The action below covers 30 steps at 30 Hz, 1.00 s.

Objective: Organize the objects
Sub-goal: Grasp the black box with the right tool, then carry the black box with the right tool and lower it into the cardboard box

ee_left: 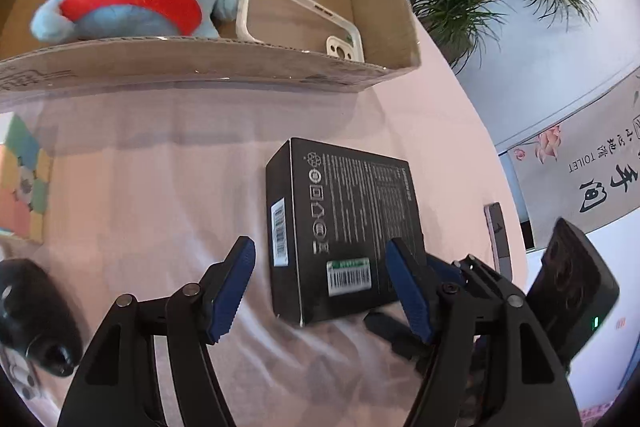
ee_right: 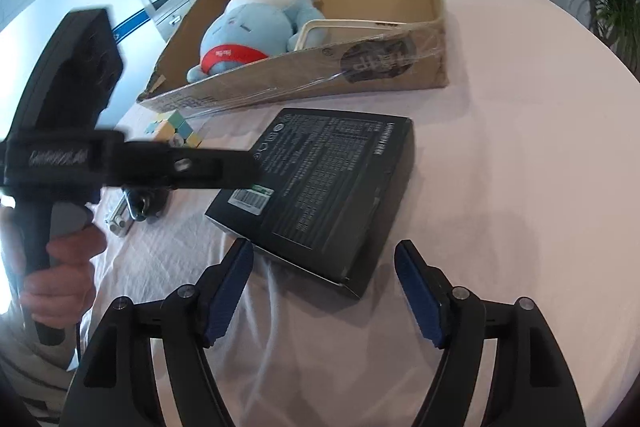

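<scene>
A: Layout, big to small?
B: Desk [ee_right: 500, 187] w/ pale pink cloth. Cardboard box [ee_right: 280, 79] at far side, open top. Inside: blue plush [ee_right: 256, 27] w/ red band, lying down; white-rimmed phone case [ee_right: 352, 25] just beside it, leaning on the box's near wall.

A: Loose items?
B: Black carton [ee_right: 320, 187] flat on the cloth, near side of the cardboard box, apart from it, barcode stickers up. Pastel puzzle cube [ee_right: 176, 131] between cardboard box and carton, off to my left. Dark rounded object [ee_left: 36, 311] beside the cube, can't ID. Phone [ee_left: 498, 239] at desk edge on the right in left view.

A: Grippers?
B: My left gripper [ee_left: 324, 291]: jaws apart, nothing pinched; carton's near end sits btwn the blue pads [ee_left: 232, 291], contact – can't tell. My right gripper [ee_right: 324, 295]: jaws apart, empty, carton's near corner just ahead btwn the pads, not touching.
</scene>
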Motion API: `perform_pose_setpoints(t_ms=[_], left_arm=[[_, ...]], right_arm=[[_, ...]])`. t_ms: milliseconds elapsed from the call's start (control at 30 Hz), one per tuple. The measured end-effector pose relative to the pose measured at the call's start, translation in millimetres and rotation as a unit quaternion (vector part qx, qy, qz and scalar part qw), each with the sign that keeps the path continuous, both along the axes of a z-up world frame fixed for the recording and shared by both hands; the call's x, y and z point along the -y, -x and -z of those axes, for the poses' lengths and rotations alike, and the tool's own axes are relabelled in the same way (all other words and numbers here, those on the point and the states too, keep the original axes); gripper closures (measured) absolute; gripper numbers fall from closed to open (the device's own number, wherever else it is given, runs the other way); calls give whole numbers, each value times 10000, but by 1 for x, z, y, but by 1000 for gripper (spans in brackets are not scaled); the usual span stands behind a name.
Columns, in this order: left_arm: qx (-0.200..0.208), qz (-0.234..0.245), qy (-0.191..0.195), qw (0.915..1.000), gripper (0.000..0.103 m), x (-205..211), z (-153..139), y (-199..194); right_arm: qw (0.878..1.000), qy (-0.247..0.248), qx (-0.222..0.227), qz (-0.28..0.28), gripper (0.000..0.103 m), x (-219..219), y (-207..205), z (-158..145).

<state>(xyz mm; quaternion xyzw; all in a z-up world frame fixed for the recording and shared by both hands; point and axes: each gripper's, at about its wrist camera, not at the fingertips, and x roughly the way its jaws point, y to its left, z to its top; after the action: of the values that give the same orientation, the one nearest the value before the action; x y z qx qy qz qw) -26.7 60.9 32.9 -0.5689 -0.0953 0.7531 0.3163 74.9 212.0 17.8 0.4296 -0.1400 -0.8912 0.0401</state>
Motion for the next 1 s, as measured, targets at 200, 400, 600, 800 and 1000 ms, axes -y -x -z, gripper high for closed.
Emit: perform_pose_setpoints(t_ms=[200,400,600,800,1000], left_arm=[[222,62,-58,9997,33,-9,13,6],[59,76,-33,9999,34,-10,12,1],[-115,226,-37,9997,34,-10,9,-7],[-458,341,31,9984,34,-9,-3,-21],[-769,391,-70,9962,34,-8,-24,-33]], right_arm=[[9940,-1086,50,-99,30,25,1,8],[9895,-1448,30,-20,30,31,2,11],[9875,-1578,-35,30,30,34,2,13],[9841,-1758,-225,113,32,38,-3,8],[9795,-1889,-628,300,33,42,-16,-6]])
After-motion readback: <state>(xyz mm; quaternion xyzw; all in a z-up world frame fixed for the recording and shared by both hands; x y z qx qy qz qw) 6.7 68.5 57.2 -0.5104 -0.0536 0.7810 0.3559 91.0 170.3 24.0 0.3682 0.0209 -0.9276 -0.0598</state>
